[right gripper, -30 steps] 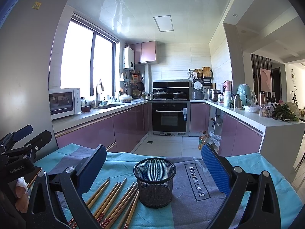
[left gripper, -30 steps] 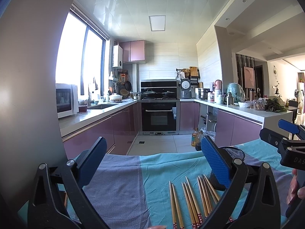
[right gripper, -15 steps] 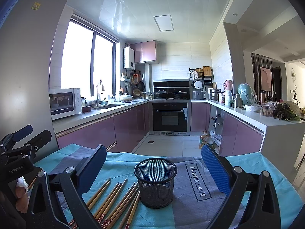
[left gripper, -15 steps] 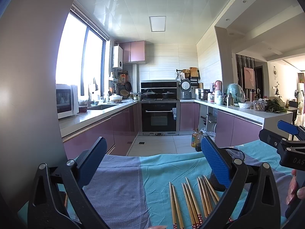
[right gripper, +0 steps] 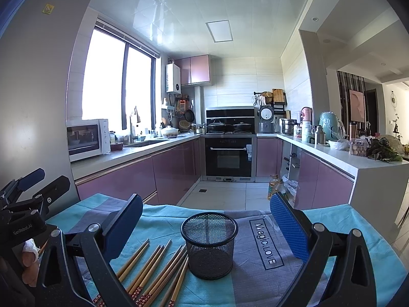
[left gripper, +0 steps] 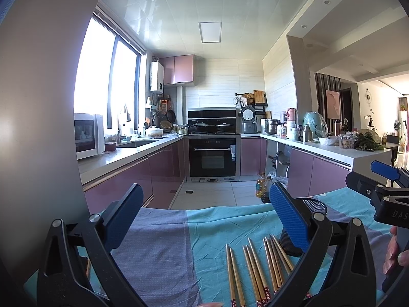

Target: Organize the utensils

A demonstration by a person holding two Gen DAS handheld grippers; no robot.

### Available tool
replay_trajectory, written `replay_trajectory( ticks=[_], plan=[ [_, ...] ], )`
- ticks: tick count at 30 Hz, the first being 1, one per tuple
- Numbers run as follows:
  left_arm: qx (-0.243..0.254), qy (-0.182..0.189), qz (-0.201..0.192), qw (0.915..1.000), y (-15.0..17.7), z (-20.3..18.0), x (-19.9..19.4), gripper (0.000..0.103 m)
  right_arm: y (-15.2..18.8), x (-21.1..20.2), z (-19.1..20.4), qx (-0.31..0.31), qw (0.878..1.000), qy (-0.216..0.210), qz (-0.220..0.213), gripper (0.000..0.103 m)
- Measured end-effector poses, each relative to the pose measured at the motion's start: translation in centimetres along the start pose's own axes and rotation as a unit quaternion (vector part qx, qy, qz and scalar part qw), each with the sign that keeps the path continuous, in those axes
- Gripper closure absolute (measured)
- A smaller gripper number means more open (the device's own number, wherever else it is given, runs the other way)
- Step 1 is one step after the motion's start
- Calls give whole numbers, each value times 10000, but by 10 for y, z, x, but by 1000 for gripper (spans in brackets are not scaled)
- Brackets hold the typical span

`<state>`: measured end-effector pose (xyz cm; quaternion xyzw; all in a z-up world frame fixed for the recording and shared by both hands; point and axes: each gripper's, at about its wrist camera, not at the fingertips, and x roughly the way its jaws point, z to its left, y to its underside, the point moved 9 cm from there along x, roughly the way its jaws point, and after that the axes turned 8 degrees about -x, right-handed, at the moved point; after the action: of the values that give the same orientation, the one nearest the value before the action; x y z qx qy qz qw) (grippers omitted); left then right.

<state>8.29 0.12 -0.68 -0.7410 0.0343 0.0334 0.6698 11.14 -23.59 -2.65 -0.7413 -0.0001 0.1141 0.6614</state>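
Observation:
Several wooden chopsticks (right gripper: pixel 156 271) with red patterned ends lie side by side on a teal and grey tablecloth (right gripper: pixel 258 281). A black mesh holder cup (right gripper: pixel 209 244) stands upright just right of them, empty as far as I can see. In the left wrist view the chopsticks (left gripper: pixel 255 268) lie low and right of centre, and the cup (left gripper: pixel 313 207) is partly hidden behind my right finger. My left gripper (left gripper: pixel 204 215) is open and empty above the cloth. My right gripper (right gripper: pixel 205 222) is open and empty, with the cup between its fingers' line of sight.
The table's far edge (left gripper: pixel 217 208) drops to a tiled kitchen floor. Oil bottles (right gripper: pixel 274 186) stand on the floor beyond. A refrigerator wall (left gripper: pixel 38 128) rises close on the left. Purple cabinets and an oven (right gripper: pixel 228 156) are far behind.
Almost nothing moved. The right wrist view has shifted very slightly; both grippers stay open and the chopsticks and cup are where they were.

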Motion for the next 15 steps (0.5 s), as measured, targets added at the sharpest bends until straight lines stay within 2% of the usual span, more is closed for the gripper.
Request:
replay_trajectory(
  ticks=[15],
  plan=[
    [-2, 7, 5, 10000, 0, -1, 0, 6, 0, 0, -2, 36, 10000, 10, -8, 6]
  ],
)
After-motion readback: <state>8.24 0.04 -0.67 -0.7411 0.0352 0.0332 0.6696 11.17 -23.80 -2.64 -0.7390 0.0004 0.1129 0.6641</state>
